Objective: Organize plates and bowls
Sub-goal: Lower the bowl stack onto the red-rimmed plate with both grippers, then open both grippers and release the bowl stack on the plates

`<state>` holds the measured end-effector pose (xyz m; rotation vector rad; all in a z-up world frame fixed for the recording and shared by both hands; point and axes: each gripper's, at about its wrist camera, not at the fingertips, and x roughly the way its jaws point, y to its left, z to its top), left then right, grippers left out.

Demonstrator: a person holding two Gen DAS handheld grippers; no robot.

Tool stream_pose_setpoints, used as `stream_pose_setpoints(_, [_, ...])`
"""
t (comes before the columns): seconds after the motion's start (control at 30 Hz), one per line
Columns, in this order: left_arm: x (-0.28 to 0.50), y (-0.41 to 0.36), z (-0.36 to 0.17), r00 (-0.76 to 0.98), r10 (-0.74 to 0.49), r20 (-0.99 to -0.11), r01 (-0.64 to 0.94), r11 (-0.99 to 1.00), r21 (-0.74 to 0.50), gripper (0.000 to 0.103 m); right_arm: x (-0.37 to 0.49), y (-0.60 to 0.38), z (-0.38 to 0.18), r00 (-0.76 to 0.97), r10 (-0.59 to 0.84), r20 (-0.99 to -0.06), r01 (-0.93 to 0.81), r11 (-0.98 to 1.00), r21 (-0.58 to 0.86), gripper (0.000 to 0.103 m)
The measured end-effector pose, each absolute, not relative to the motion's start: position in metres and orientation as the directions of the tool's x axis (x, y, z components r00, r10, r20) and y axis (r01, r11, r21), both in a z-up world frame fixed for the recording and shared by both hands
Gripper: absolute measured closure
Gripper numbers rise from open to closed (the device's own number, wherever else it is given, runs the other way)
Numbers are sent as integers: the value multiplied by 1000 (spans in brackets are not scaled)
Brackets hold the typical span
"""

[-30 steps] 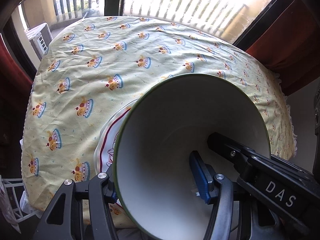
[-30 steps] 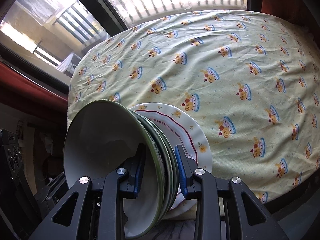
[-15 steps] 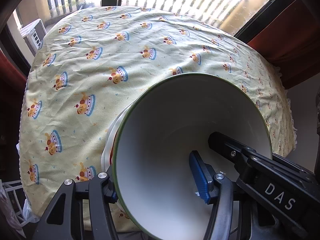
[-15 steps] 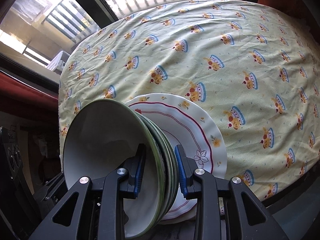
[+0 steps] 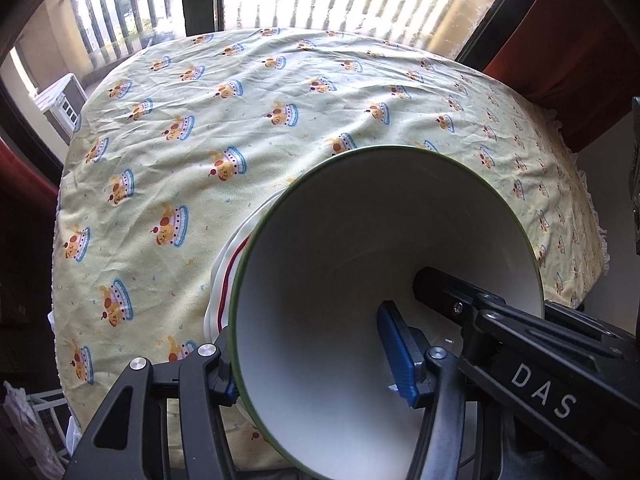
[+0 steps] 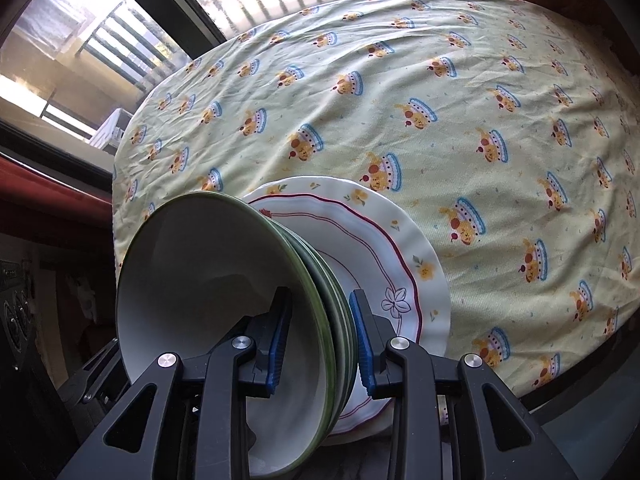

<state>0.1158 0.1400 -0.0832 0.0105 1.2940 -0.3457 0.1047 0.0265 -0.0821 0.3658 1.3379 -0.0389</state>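
A stack of nested white bowls with green rims [image 6: 216,280] stands tilted on a white flowered plate with a red line [image 6: 404,264], at the near edge of the table. My right gripper [image 6: 320,300] is shut on the bowls' walls, one pad inside the top bowl and the other against the outermost bowl, over the plate. In the left wrist view the top bowl [image 5: 360,240] fills the middle. My left gripper [image 5: 308,344] is shut on the stack from the other side, one pad inside and one outside by the plate's edge [image 5: 222,288]. A finger of the right gripper [image 5: 448,292] shows inside the bowl.
The round table wears a pale yellow cloth with a cake print [image 6: 480,100], which stretches away bare behind the stack [image 5: 240,120]. Beyond it are a bright window with balcony railings [image 5: 120,20] and a red curtain [image 5: 560,40]. The table's edge drops off close to the grippers.
Both views have rolled a little and the cloth has shifted in them. More of the flowered plate shows in the right wrist view, less in the left. Both grips look unchanged.
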Motion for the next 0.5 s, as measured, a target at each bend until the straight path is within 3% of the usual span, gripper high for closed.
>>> stream_pose_setpoints(0.33, [104,134,-84,301,-213,-930,306,945,-118,38,92,38,-79,322,62,-945,203,970,133,61])
stream_pose_setpoints(0.5, [97,146,-75,351,-166,-921,236,968,-84,26,86,35,-71,350,66,-934,181,974,137,53])
